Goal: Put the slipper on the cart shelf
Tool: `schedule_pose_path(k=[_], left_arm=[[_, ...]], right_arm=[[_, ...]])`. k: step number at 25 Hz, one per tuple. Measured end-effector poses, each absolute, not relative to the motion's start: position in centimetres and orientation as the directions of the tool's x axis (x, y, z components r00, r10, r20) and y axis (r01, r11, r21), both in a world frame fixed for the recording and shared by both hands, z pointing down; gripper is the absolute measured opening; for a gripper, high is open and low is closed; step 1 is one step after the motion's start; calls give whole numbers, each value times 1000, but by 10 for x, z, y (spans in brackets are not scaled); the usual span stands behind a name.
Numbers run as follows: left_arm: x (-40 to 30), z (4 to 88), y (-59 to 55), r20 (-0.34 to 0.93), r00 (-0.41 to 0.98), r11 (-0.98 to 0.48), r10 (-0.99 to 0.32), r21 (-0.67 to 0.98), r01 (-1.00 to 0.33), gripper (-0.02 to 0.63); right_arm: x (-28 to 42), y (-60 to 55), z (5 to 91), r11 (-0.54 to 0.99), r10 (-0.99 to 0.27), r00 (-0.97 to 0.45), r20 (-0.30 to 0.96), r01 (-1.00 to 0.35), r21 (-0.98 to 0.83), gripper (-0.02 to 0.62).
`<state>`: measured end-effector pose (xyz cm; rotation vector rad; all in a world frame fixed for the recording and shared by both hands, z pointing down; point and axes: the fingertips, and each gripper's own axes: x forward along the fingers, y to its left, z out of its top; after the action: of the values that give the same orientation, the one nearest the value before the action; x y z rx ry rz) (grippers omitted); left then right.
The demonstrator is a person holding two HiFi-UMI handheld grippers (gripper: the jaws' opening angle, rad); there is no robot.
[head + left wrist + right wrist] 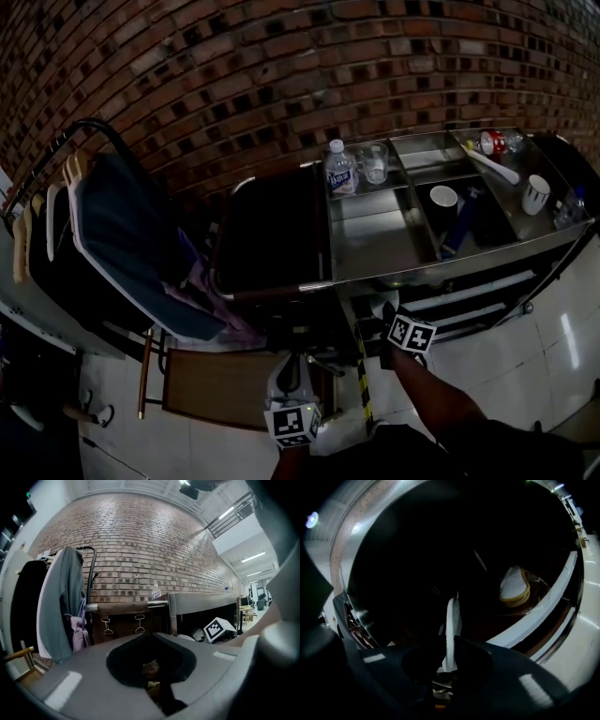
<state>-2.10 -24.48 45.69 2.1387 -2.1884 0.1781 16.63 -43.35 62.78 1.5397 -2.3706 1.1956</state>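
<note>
My right gripper [450, 660] is shut on a white slipper [451, 625], held edge-on and pointing into the dark space under the cart top. A second white slipper with a tan sole [514, 588] lies on the brown lower shelf [536, 607], behind its pale front rail [551, 599]. In the head view the right gripper [389, 319] reaches under the steel cart top [375, 248]; only its marker cube and my forearm show clearly. The left gripper [286, 370] hangs lower, in front of the cart. In its own view the left gripper [151, 637] has its jaws together with nothing between them.
A water bottle [339, 169], a glass [375, 161] and white cups [536, 194] stand in the cart's top trays. A clothes rack with hanging garments [112, 234] is at the left. A brown pouch [122, 620] hangs from the cart handle. A brick wall runs behind.
</note>
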Motion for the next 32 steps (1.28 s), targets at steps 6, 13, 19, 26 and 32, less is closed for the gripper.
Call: schedule_pose_path(k=[6, 13, 19, 26, 32], left_arm=[[-22, 462, -247, 139, -35, 34, -990, -8, -999, 41], [-26, 472, -238, 142, -48, 48, -989, 0, -999, 41], [-19, 468, -234, 135, -25, 27, -991, 13, -1000, 41], [-1, 468, -235, 122, 26, -21, -992, 44, -999, 41], [21, 455, -234, 87, 90, -87, -992, 48, -995, 41]], right_arm=[[163, -451, 637, 199, -757, -436, 487, -864, -463, 56], [183, -453, 648, 139, -768, -195, 610, -981, -138, 198], [191, -464, 640, 225, -825, -148, 545, -971, 77, 311], [182, -403, 543, 429, -867, -398, 300, -903, 41, 211], [185, -323, 474, 558, -818, -545, 182, -829, 29, 2]])
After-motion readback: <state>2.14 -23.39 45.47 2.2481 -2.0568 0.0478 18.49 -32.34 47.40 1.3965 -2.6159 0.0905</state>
